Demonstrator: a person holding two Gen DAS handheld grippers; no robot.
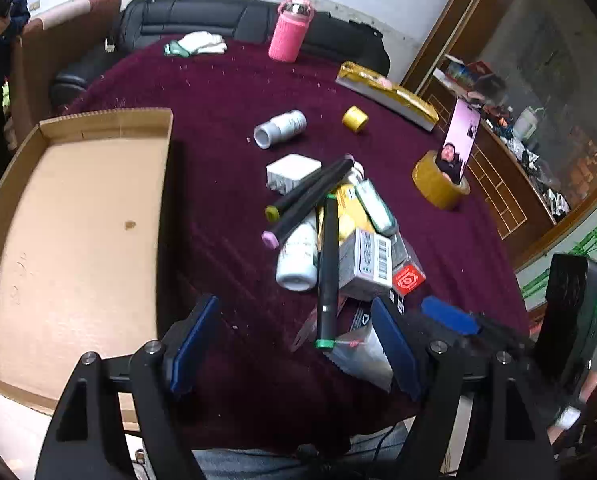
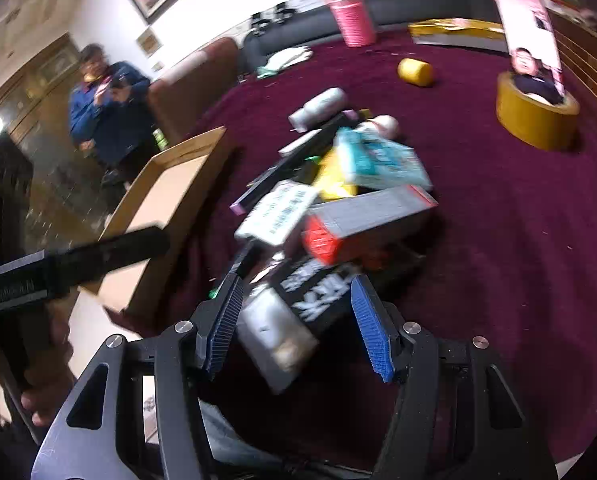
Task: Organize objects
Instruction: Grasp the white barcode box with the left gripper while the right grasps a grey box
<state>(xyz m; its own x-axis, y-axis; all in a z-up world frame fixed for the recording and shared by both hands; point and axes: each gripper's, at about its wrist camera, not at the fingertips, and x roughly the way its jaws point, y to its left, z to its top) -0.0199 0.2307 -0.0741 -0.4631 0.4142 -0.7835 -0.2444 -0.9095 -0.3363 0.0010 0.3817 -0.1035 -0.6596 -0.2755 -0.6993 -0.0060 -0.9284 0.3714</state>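
While both grippers hover at the table's near edge, left gripper (image 1: 294, 344) jaws are wide, holding nothing, over maroon cloth (image 1: 218, 92). Right gripper (image 2: 298, 320) jaws are wide around a black packet (image 2: 318, 292), contact unclear through blur. Beyond lies the pile: green pen (image 1: 327, 272), white bottle (image 1: 298, 256), grey box (image 1: 364, 264). Tray (image 1: 78, 216) sits left, tape roll (image 1: 438, 184) and pink bottle (image 1: 286, 32) farther back.

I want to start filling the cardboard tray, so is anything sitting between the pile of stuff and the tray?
Nothing visible does. Between the pile and the cardboard tray lies only bare maroon cloth. The tray's low wall faces the pile, so items must go over it. Both the left gripper and right gripper are open.
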